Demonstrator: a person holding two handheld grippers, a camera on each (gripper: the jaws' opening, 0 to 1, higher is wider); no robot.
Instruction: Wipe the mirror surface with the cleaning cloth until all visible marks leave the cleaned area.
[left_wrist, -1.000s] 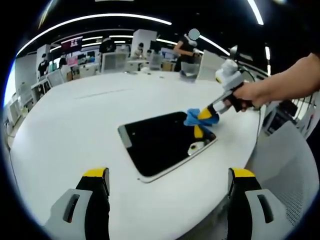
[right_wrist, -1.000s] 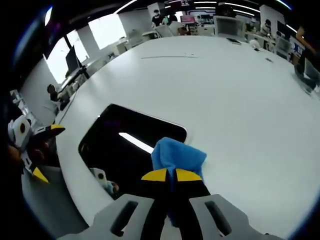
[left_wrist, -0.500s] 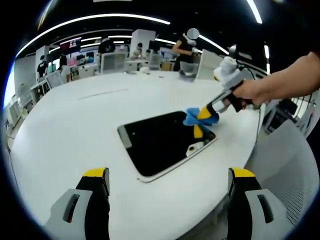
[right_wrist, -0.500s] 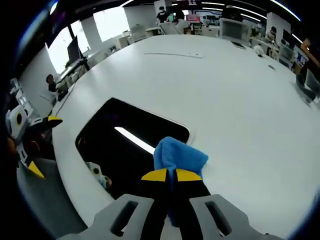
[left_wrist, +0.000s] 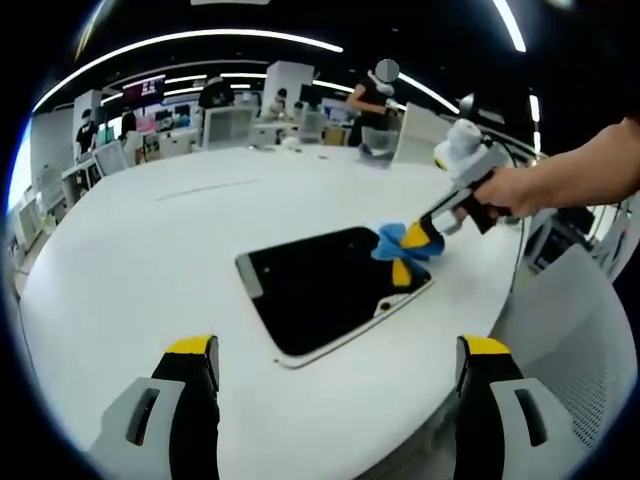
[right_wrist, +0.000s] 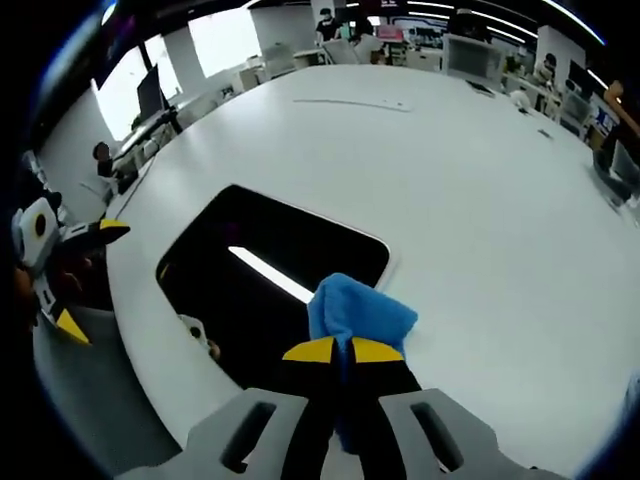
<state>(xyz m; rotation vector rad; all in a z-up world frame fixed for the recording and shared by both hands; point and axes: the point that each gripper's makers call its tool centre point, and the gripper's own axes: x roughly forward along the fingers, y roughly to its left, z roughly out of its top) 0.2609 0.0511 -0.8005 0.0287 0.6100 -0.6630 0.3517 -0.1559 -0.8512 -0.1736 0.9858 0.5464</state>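
Observation:
A dark rectangular mirror (left_wrist: 325, 288) with a pale rim lies flat on the round white table (left_wrist: 150, 260). My right gripper (left_wrist: 412, 246) reaches in from the right of the left gripper view, held by a hand, and is shut on a blue cleaning cloth (left_wrist: 395, 240) that rests on the mirror's far right corner. In the right gripper view the blue cloth (right_wrist: 358, 312) bulges from my shut jaws over the mirror (right_wrist: 270, 275), near its right edge. My left gripper (left_wrist: 335, 375) hovers open over the table's near edge, well short of the mirror, with nothing between its fingers.
Desks, monitors and several people fill the room behind the table. A grey chair back (left_wrist: 575, 330) stands at the table's right side. The mirror reflects a ceiling light strip (right_wrist: 268, 275). Wide bare tabletop (right_wrist: 480, 200) lies beyond the mirror.
My right gripper and the cloth have shifted slightly toward the mirror's right edge. The right gripper view has drifted a little. My left gripper holds still.

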